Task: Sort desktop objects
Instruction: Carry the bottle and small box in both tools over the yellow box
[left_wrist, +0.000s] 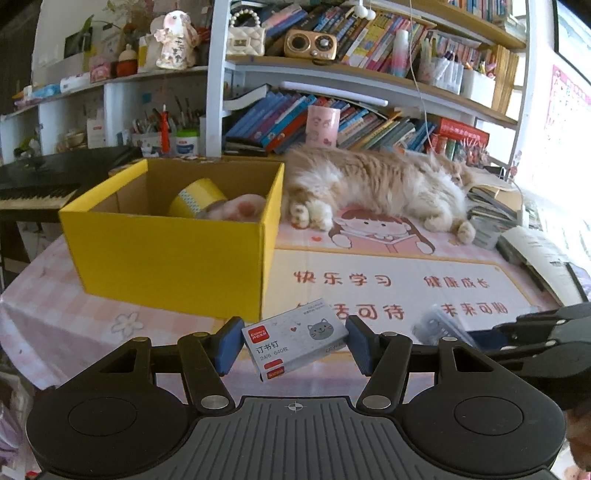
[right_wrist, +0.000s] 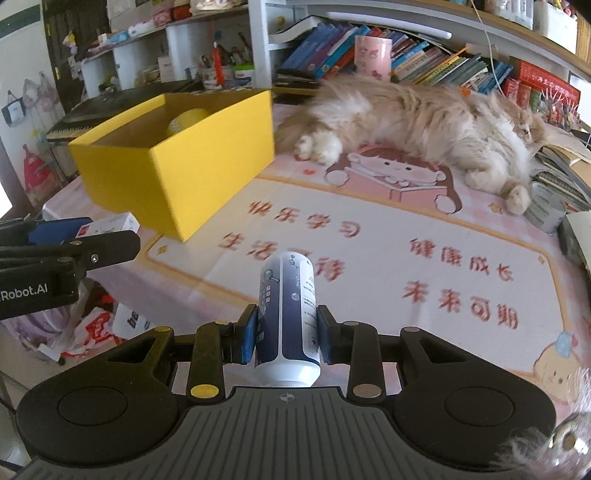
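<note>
Holding: your left gripper (left_wrist: 291, 345) clamps staple box (left_wrist: 293, 339).
R gripper (right_wrist: 286, 334): clenched on bottle (right_wrist: 288, 317).
Yellow box (left_wrist: 173, 243): ahead-left of both, w/ tape roll (left_wrist: 195, 197) inside.

The staple box (left_wrist: 294, 338) bears a red brand patch reading "Comix", the characters 订书钉 and the line "24/6 640枚"; a grey cartoon cat face is printed beside these. The desk mat (right_wrist: 369, 236) carries four red phrases: 快乐学习 and 健康成长 in the upper row, 生活可待 and 未来可期 in the lower row, the lower left phrase partly covered in both views. The black body of the left gripper (right_wrist: 107, 230), seen from the right wrist view, shows white lettering ending in "Robot.AI", its beginning cut off at the frame edge. Print on the blue-and-white bottle (right_wrist: 288, 314) is too small to read.
</note>
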